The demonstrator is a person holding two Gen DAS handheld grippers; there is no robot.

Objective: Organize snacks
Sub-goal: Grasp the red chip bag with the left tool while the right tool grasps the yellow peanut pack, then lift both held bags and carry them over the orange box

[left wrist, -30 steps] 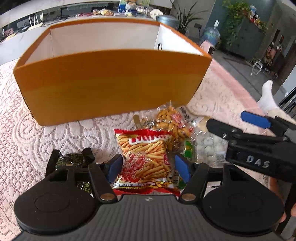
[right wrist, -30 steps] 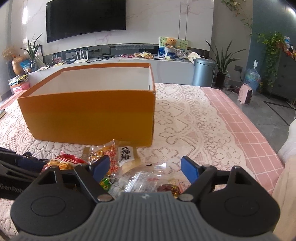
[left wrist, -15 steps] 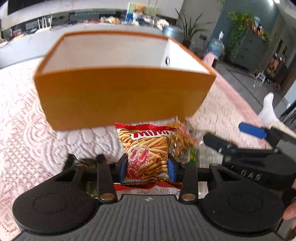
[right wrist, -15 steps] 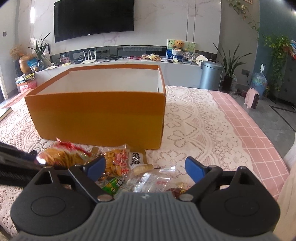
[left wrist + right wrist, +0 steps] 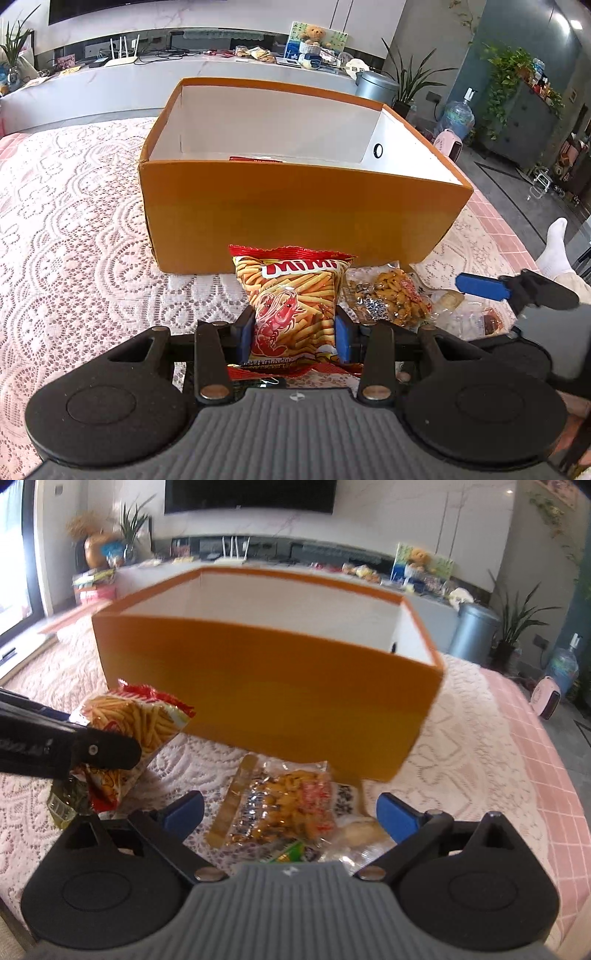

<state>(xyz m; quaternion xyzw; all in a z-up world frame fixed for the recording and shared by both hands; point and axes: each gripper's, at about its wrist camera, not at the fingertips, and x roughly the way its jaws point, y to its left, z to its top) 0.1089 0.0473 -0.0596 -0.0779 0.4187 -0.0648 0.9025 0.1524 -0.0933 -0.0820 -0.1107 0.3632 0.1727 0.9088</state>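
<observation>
My left gripper [image 5: 294,334] is shut on a red and yellow Mimi shrimp-stick bag [image 5: 291,306] and holds it up in front of the orange box [image 5: 295,218]. The bag also shows at the left of the right wrist view [image 5: 136,723]. A red packet edge [image 5: 255,159] shows inside the box. My right gripper [image 5: 290,814] is open above a clear bag of orange snacks [image 5: 284,808] on the lace cloth. That bag [image 5: 399,299] lies right of the held bag. A dark green packet [image 5: 66,805] lies under the left gripper.
The orange box [image 5: 266,686] stands on a pink lace tablecloth [image 5: 74,236]. More clear snack packets [image 5: 476,317] lie at the right near the cloth's edge. A TV counter, bin and plants are behind. A person's white sock [image 5: 554,251] is at the right.
My left gripper closed on the Mimi bag and lifted it off the cloth toward the box. My right gripper moved forward over the clear snack bag and stayed open.
</observation>
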